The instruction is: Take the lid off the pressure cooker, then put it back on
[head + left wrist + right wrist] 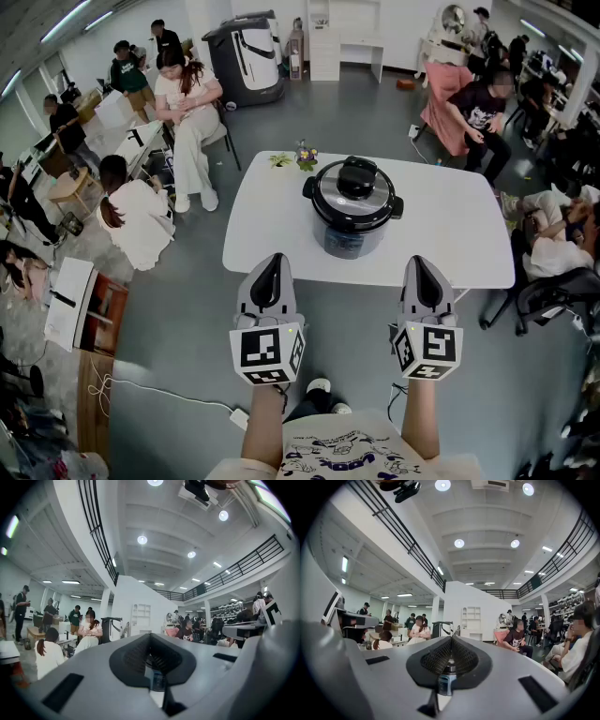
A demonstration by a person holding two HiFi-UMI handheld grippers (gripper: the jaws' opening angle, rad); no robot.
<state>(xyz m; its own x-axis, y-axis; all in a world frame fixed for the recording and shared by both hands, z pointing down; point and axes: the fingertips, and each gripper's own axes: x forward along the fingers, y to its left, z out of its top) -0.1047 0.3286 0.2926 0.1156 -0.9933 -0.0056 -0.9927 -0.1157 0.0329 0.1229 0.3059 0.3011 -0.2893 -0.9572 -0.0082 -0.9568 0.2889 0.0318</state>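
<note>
A pressure cooker (352,220) stands in the middle of a white table (272,234), its black and silver lid (353,190) sitting on the pot. My left gripper (273,269) and right gripper (423,272) hover side by side at the table's near edge, both short of the cooker, both shut with nothing in them. In the left gripper view the jaws (151,654) meet and only a sliver of the cooker (157,680) shows behind them. The right gripper view shows closed jaws (451,658) with the cooker (446,683) partly visible beyond.
A small plant (306,157) and a green item (279,159) sit at the table's far edge. Several seated people surround the table: one in white (192,112) at the back left, one crouching (136,217) left, one in black (478,112) back right. A chair (539,295) stands at the right.
</note>
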